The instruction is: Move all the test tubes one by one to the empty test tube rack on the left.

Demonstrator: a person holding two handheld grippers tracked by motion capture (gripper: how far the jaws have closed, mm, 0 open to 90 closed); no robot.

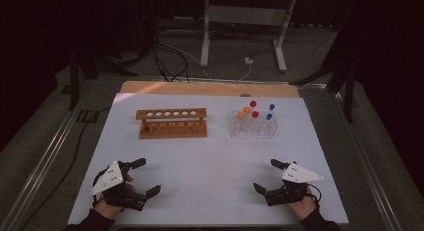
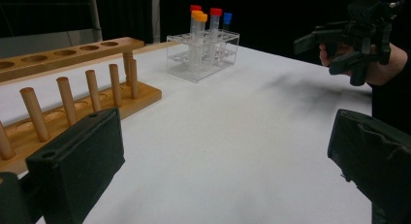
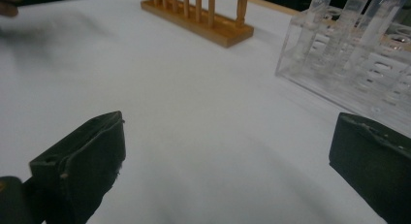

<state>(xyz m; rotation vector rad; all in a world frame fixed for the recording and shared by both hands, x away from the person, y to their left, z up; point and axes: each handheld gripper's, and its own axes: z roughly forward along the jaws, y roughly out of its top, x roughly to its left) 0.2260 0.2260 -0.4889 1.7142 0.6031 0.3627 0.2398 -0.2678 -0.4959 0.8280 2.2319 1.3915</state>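
No writing, label, brand or number can be read anywhere in these pictures. The light-brown wooden tube rack (image 1: 172, 123) and the clear plastic tube rack (image 1: 253, 127) both have plain, unmarked faces.

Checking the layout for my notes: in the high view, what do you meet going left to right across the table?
Left tongs → wooden rack → clear rack holding the capped tubes → right tongs.
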